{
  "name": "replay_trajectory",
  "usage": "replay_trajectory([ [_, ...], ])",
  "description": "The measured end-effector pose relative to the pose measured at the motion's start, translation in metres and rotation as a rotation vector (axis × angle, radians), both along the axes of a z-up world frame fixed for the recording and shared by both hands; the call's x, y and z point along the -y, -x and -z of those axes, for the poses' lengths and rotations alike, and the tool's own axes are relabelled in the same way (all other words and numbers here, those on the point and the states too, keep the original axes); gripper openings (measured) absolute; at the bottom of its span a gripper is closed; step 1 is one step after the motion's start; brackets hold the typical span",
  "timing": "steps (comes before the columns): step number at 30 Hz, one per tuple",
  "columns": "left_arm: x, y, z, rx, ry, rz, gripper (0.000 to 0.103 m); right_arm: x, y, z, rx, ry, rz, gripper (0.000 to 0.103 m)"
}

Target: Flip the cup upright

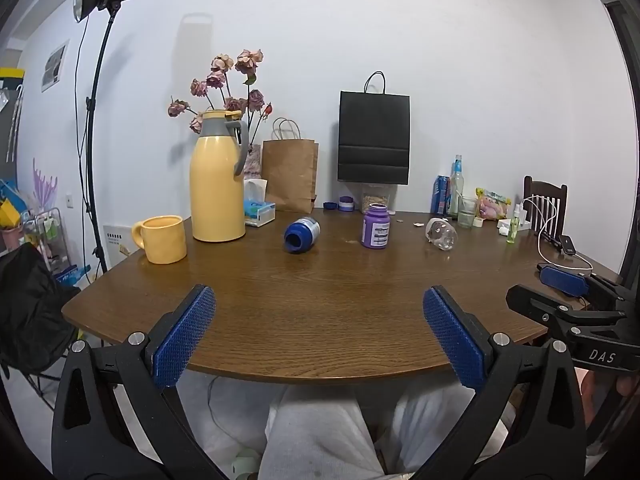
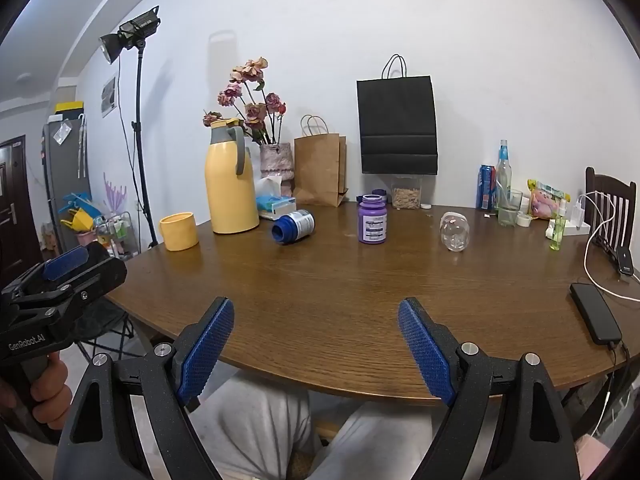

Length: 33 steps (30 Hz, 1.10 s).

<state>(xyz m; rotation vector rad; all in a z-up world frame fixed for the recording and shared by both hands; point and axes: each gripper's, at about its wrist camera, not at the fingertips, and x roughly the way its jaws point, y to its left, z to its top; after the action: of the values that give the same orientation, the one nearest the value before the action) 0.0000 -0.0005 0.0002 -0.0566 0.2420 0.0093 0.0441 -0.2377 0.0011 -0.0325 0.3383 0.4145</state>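
While purple jar [image 2: 372, 220] stands upright, clear cup [image 2: 454, 231] lies sideways; blue jar [image 2: 293, 227] too.

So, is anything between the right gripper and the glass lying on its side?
Nothing visible. The open right gripper sits at the near edge of the table, and only bare wood lies between it and the glass. The purple bottle stands to the glass's left, apart from it.

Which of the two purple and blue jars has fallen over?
The blue jar near the yellow jug has fallen over; it lies on its side. The purple jar stands upright with its lid on top.
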Motion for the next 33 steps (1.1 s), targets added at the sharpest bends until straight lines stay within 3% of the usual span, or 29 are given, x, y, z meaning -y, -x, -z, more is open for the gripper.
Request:
replay_trajectory([
  [33,-0.0019,0.0004,-0.0030,0.000,0.000,-0.002,0.103,-0.0018,0.0013,-0.0007,0.003,0.005,-0.016,0.088],
])
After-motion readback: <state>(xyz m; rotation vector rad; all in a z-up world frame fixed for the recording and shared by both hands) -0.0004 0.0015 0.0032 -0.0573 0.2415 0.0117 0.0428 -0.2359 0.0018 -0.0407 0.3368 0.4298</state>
